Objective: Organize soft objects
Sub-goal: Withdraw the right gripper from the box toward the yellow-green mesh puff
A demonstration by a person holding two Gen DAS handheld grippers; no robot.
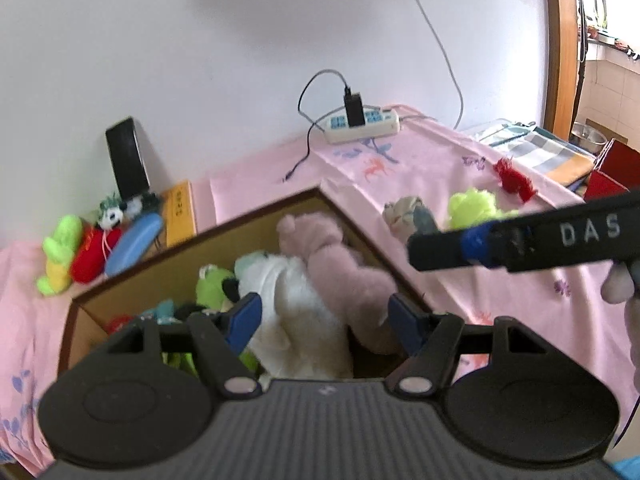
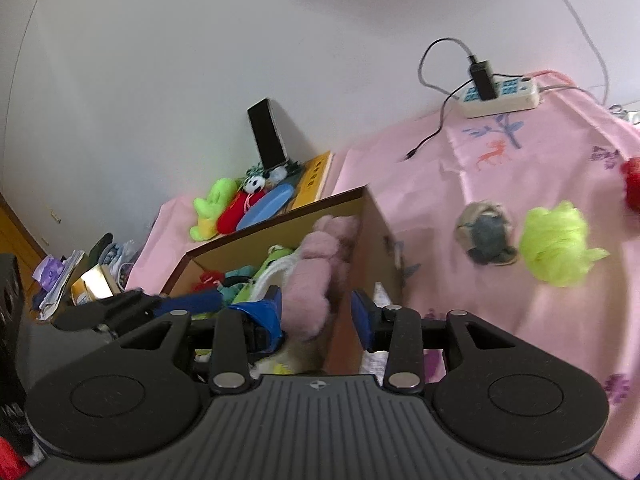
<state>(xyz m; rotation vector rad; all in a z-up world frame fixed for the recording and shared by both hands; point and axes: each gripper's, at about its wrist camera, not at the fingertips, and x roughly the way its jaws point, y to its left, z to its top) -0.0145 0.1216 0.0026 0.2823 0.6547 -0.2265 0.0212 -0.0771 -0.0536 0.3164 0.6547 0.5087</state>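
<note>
Pink printed cloth (image 2: 520, 320) was spread over the surface against a white wall (image 1: 200, 40), and a brown cardboard box (image 1: 352, 216) was set on it with its top open. Inside the box several soft toys were piled: a pink plush (image 1: 320, 256) lay against the right wall, a white plush (image 1: 296, 304) just beside it, and a green plush (image 1: 212, 288) further left. The left gripper (image 1: 324, 320) was held above the box with its blue pads spread apart and nothing gripped between them. The right gripper (image 2: 318, 312) was seen at the box's near right corner, its jaws parted; the pink plush stood between them, but no pad could be seen pressing on it. On the cloth to the right of the box, well apart from it, a grey toy (image 2: 486, 236), a yellow-green toy (image 2: 556, 244) and a red toy (image 1: 514, 180) were left lying. A power strip (image 1: 362, 124) was placed near the wall.
</note>
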